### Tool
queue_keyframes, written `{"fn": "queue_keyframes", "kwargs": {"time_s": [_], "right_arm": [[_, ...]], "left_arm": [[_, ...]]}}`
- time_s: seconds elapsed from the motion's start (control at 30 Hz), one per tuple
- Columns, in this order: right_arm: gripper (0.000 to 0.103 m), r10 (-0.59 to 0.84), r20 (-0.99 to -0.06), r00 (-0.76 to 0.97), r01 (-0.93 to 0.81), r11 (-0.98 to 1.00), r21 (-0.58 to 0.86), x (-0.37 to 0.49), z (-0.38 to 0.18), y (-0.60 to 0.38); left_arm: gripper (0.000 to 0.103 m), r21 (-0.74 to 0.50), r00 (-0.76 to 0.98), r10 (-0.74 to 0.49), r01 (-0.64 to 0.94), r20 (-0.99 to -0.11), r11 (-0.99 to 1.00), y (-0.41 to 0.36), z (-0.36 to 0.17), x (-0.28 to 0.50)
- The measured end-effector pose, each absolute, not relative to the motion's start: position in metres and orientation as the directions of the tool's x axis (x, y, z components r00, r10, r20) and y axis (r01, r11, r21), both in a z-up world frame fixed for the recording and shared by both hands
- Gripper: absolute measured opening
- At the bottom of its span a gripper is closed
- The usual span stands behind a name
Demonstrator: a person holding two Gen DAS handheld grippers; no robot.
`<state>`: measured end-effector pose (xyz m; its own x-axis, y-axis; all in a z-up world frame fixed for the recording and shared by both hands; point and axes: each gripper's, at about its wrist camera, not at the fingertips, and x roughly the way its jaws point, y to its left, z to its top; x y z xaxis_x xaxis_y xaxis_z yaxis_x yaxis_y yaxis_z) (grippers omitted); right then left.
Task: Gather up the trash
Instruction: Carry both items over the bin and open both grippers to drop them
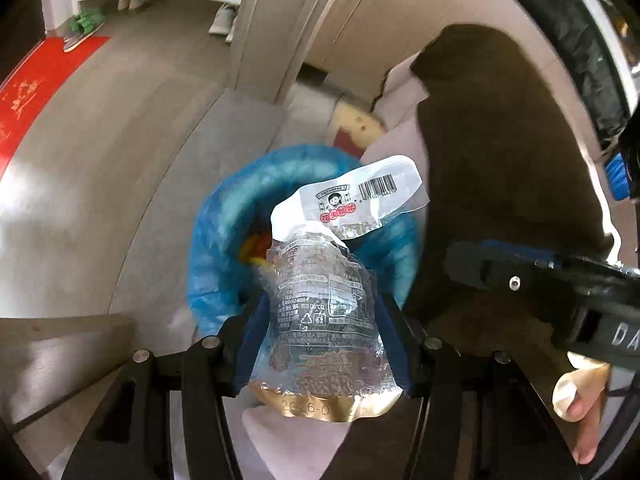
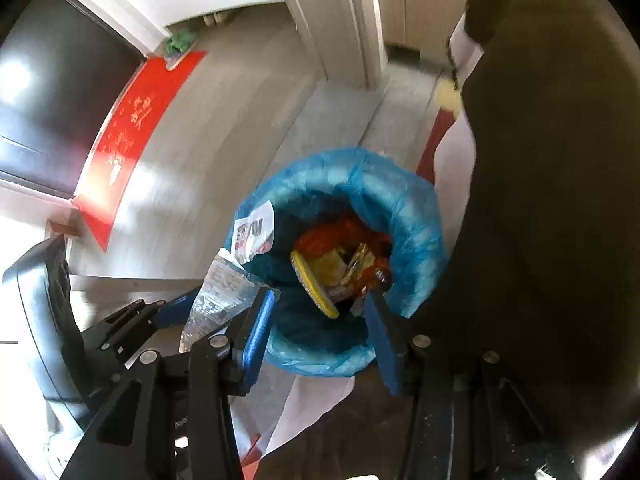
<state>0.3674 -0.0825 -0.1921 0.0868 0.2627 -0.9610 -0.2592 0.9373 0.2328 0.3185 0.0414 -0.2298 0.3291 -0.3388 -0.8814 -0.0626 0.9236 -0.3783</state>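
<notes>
The wrapper [image 1: 324, 304] sits between the left gripper's [image 1: 322, 320] fingers, above the bin [image 2: 400, 216]. The right gripper [image 2: 320, 336] hangs over the bin's near rim, just right of the left one. Trash [image 2: 340, 268] lies inside the bin. A mat [image 2: 128, 140] lies on the floor [image 2: 224, 128] far left.

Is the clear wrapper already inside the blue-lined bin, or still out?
Still out: the left gripper clamps the clear wrapper above the bin rim.

Bin mouth's wide open under the right gripper [image 2: 320, 320], trash only at the bottom of the blue-lined bin [image 2: 416, 216]; dark chair [image 2: 540, 200] crowds its right side.
</notes>
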Motion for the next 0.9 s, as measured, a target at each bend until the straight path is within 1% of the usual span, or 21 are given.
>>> {"fn": "queue_keyframes", "kwargs": {"time_s": [0.07, 0.1, 0.17, 0.23, 0.27, 0.33, 0.4, 0.47, 0.5, 0.57, 0.67, 0.73, 0.8, 0.9], "right_arm": [[0.044, 0.236, -0.961, 0.143, -0.274, 0.943, 0.191, 0.358, -0.179, -0.085], [0.044, 0.217, -0.961, 0.174, -0.281, 0.946, 0.162, 0.356, -0.174, -0.085], [0.044, 0.193, -0.957, 0.216, -0.297, 0.947, 0.124, 0.348, -0.161, -0.086], [0.044, 0.189, -0.950, 0.247, -0.315, 0.943, 0.106, 0.341, -0.148, -0.086], [0.044, 0.193, -0.946, 0.259, -0.324, 0.940, 0.103, 0.337, -0.141, -0.086], [0.044, 0.206, -0.941, 0.267, -0.340, 0.934, 0.108, 0.333, -0.131, -0.087], [0.044, 0.217, -0.937, 0.274, -0.346, 0.931, 0.114, 0.330, -0.125, -0.089], [0.044, 0.225, -0.931, 0.288, -0.341, 0.932, 0.120, 0.328, -0.120, -0.094], [0.044, 0.227, -0.927, 0.297, -0.337, 0.934, 0.121, 0.326, -0.118, -0.095], [0.044, 0.243, -0.918, 0.314, -0.335, 0.933, 0.132, 0.321, -0.114, -0.101], [0.044, 0.272, -0.900, 0.342, -0.329, 0.931, 0.157, 0.309, -0.106, -0.110], [0.044, 0.297, -0.877, 0.377, -0.334, 0.927, 0.170, 0.292, -0.094, -0.121], [0.044, 0.301, -0.855, 0.423, -0.341, 0.927, 0.158, 0.272, -0.081, -0.132], [0.044, 0.326, -0.817, 0.475, -0.347, 0.923, 0.166, 0.234, -0.060, -0.151]], "left_arm": [[0.060, -0.398, 0.343, -0.369, -0.017, -0.864, 0.917, 0.038, -0.226, 0.318], [0.060, -0.395, 0.324, -0.369, -0.018, -0.871, 0.918, 0.036, -0.229, 0.319], [0.062, -0.481, 0.291, -0.445, -0.065, -0.847, 0.874, 0.039, -0.238, 0.320], [0.062, -0.431, 0.312, -0.388, -0.079, -0.867, 0.899, 0.038, -0.236, 0.318], [0.063, -0.454, 0.318, -0.410, -0.076, -0.855, 0.887, 0.037, -0.235, 0.317], [0.063, -0.422, 0.321, -0.375, -0.087, -0.870, 0.903, 0.036, -0.232, 0.316], [0.063, -0.455, 0.336, -0.402, -0.093, -0.852, 0.886, 0.037, -0.229, 0.316], [0.063, -0.416, 0.373, -0.350, -0.110, -0.859, 0.903, 0.038, -0.222, 0.313], [0.063, -0.423, 0.391, -0.352, -0.111, -0.850, 0.899, 0.039, -0.219, 0.312], [0.063, -0.435, 0.423, -0.349, -0.123, -0.836, 0.892, 0.043, -0.207, 0.304], [0.063, -0.353, 0.479, -0.258, -0.120, -0.839, 0.928, 0.042, -0.178, 0.287], [0.063, -0.315, 0.516, -0.222, -0.098, -0.827, 0.944, 0.038, -0.159, 0.272], [0.063, -0.307, 0.558, -0.225, -0.056, -0.799, 0.950, 0.031, -0.134, 0.251], [0.063, -0.314, 0.614, -0.273, 0.042, -0.741, 0.948, 0.014, -0.092, 0.209]]}}
